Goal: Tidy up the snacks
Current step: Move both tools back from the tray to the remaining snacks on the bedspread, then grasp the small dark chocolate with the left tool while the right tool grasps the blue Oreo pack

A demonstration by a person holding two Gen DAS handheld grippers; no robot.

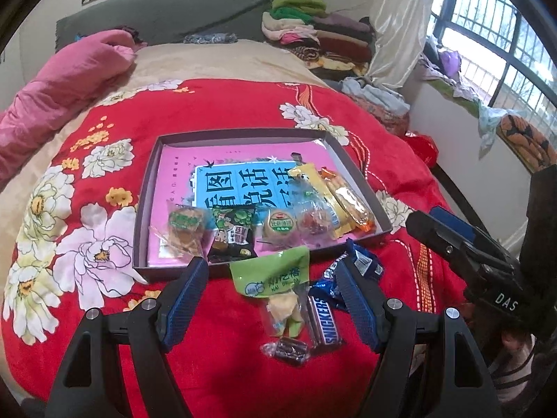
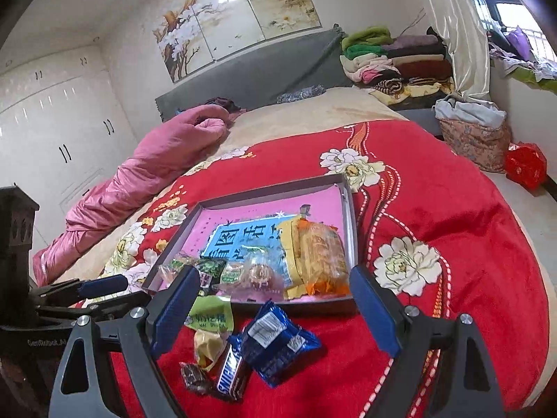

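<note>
Red floral quilt [image 1: 313,111], shallow box [image 1: 146,209] half-filled. Four snacks outside it: green Nai Beida pouch [image 1: 275,275], blue wafer pack [image 2: 278,345], Snickers [image 1: 325,320], dark candy [image 1: 287,348]. Both grippers [image 1: 271,271] [image 2: 275,299] wide, empty. Pinch pouch mid-body, avoid neighbours.

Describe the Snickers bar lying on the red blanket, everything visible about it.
The Snickers bar is a small bar in a glossy dark brown wrapper with the brand name in white-edged blue letters. The wrapper looks sealed. It lies flat on the red flowered blanket, outside the box, label up. A green-topped packet lies against one side, a blue packet overlaps its far end, and a small dark wrapped candy sits close by its near end. It lies in front of both open claws; neither touches it.
</note>
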